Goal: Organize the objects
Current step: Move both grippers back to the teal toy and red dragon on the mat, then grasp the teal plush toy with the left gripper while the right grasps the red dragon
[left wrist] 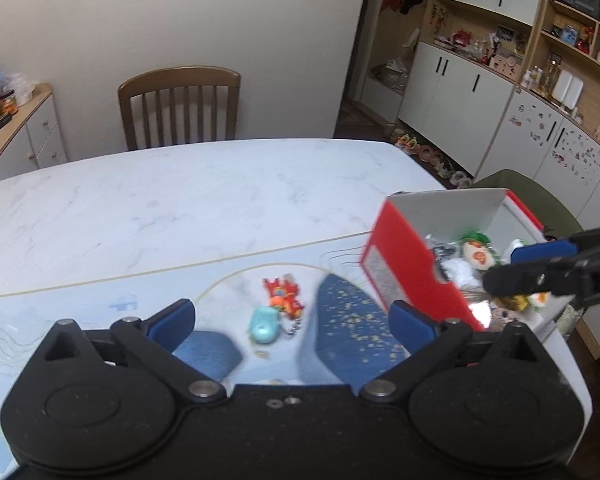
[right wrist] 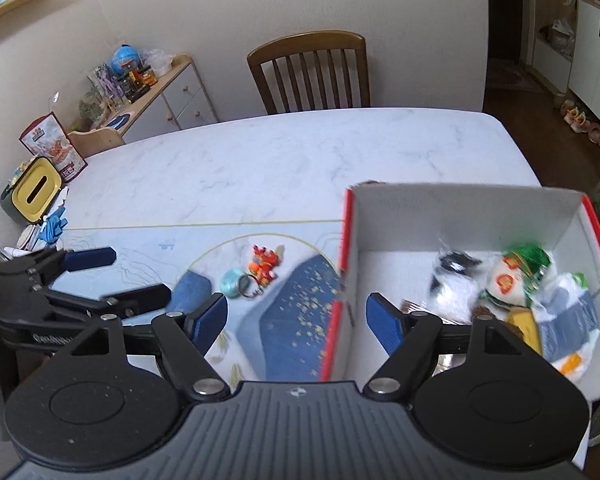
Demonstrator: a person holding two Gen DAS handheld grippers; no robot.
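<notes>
My right gripper (right wrist: 296, 320) hangs wide open, one blue pad either side of the near left wall of the red box (right wrist: 460, 208), gripping nothing. Inside the box, a heap: a white pouch (right wrist: 506, 282), something green, a blue-and-white packet, all a bit blurred. Left of the box, on the patterned mat (right wrist: 292, 320), sit a red-orange toy (right wrist: 265, 262) and a teal keyring (right wrist: 233, 282), touching. Far left, my left gripper (right wrist: 128, 276), open too.

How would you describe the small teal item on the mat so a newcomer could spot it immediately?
On the marble table, left of the red and white box, a placemat shows a pale circle. Two small toys lie inside it: the teal keychain sits nearest the grippers, rounded and plain with a metal ring, unlike the spiky red-orange toy beside it.
</notes>
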